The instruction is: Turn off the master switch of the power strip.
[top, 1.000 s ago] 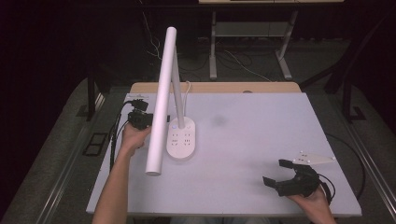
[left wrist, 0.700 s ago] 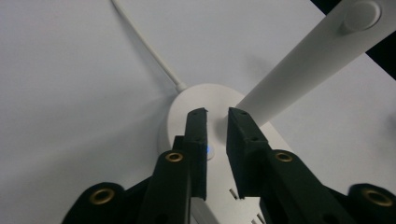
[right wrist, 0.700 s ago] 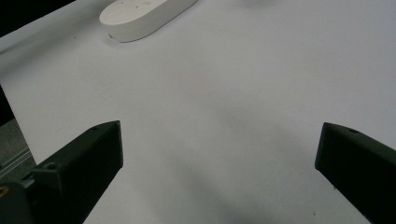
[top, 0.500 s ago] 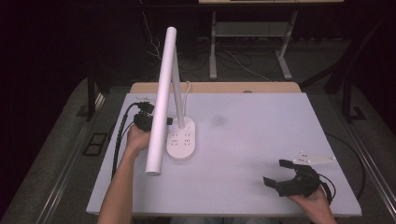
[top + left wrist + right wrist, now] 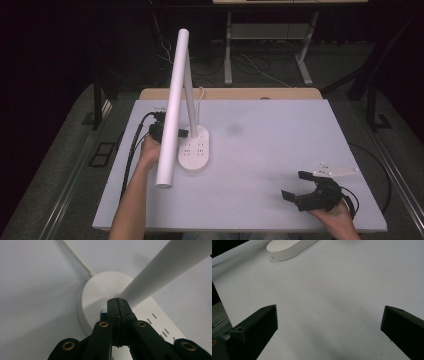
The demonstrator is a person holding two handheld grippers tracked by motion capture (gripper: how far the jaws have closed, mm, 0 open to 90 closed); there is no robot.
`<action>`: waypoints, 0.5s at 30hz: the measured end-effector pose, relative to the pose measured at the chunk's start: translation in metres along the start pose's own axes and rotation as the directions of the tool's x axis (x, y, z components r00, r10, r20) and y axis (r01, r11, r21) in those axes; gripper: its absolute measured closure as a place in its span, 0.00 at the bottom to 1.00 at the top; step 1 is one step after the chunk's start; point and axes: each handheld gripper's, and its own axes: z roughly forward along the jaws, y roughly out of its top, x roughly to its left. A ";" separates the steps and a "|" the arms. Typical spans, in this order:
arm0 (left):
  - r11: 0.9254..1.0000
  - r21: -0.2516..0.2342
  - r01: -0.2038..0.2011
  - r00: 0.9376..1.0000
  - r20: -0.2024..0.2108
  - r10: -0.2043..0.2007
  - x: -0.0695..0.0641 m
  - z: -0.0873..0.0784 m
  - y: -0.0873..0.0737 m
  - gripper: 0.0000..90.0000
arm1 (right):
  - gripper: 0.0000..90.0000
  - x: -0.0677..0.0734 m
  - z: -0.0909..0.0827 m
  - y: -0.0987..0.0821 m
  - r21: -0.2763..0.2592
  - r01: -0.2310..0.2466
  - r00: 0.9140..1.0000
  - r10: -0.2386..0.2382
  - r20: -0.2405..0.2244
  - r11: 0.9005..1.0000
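Right tool [image 5: 301, 187] sat at lower right of the high view, jaws wide apart over bare white surface [image 5: 280, 150], nothing between them. Left tool [image 5: 116, 300], at centre left of the high view, had jaws just closing and now pressed together, tips at the round end of the lamp base [image 5: 100, 293]. Lamp base lay left of centre, white arm [image 5: 174, 110] slanting over it.

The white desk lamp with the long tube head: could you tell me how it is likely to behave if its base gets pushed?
The white desk lamp is probably top-heavy: its long tube head overhangs the flat socket base, so it may tip. On the smooth white table it would likely slide. The shut left gripper sits at the base.
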 end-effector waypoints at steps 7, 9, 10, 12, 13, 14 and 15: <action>1.000 -0.007 -0.003 1.000 -0.009 0.003 0.001 0.004 0.000 0.99 | 0.01 0.000 0.000 0.000 0.002 0.001 1.000 -0.001 -0.003 1.000; 1.000 -0.009 -0.018 0.999 -0.027 0.017 0.000 0.004 0.000 1.00 | 0.01 0.000 0.000 0.000 0.001 0.001 1.000 -0.001 -0.003 1.000; 1.000 -0.005 -0.027 0.998 -0.050 0.027 -0.003 0.005 -0.001 1.00 | 0.00 0.000 0.000 0.000 0.001 0.000 1.000 0.000 -0.003 1.000; 1.000 -0.008 -0.015 0.999 -0.052 0.014 -0.004 0.007 -0.002 1.00 | 0.00 0.000 -0.001 0.000 -0.002 0.000 1.000 0.000 -0.003 1.000; 1.000 -0.012 0.003 0.999 -0.044 -0.003 -0.003 0.007 -0.002 1.00 | 0.00 0.001 -0.001 0.000 -0.002 0.000 1.000 0.000 -0.002 1.000; 1.000 -0.013 0.023 0.999 -0.038 -0.024 -0.002 0.007 -0.002 1.00 | 0.00 0.001 -0.001 0.001 -0.002 -0.001 1.000 0.001 -0.002 1.000; 0.999 -0.016 0.039 0.999 -0.034 -0.039 -0.002 0.007 -0.002 1.00 | 0.01 0.001 -0.001 0.001 -0.002 0.000 1.000 0.000 -0.002 1.000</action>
